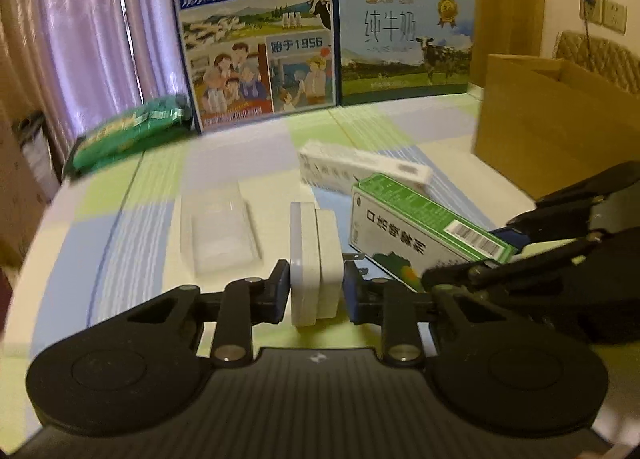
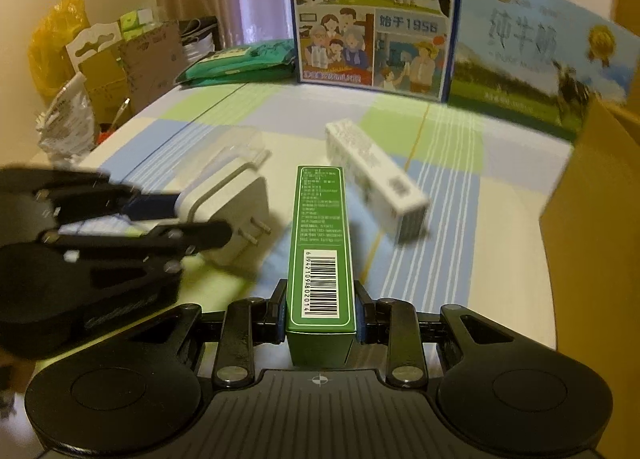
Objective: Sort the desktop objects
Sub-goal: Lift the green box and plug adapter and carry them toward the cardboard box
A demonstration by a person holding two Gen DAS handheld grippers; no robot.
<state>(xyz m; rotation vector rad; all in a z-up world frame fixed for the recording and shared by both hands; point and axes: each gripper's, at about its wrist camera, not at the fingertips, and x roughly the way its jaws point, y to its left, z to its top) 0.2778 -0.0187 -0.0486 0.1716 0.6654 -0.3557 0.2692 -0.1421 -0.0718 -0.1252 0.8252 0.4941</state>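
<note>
On the worktop (image 1: 120, 195), spread with a pale checked cloth of blue, green and white, both claws are carrying loads. The left claw (image 1: 316, 287) is clamping a white square plastic plug adapter (image 1: 316, 259) by its flat sides; the adapter is standing on edge between the jaws, with its metal prongs pointing toward the right claw. The right claw (image 2: 320, 319) is gripping a long green cardboard box with a barcode label (image 2: 322, 243) at its near end, and the box's long axis is running straight ahead along the fingers, its far end projecting well forward. Both held items appear raised off the cloth, though contact underneath cannot be confirmed. The open brown cardboard carton (image 2: 592, 195) is sitting at the right-hand edge of the worktop, nearer the right claw than the left, and lying forward and to the right of the green box's tip; it is judged the likely receptacle, so the right claw would need to swing rightward with the box's length turned to pass over the carton wall. Two items are remaining loose on the cloth: a long white printed cardboard box (image 2: 376, 183) lying diagonally just beyond the green box, and a clear plastic tray (image 1: 218, 227) lying ahead and left of the adapter.
</note>
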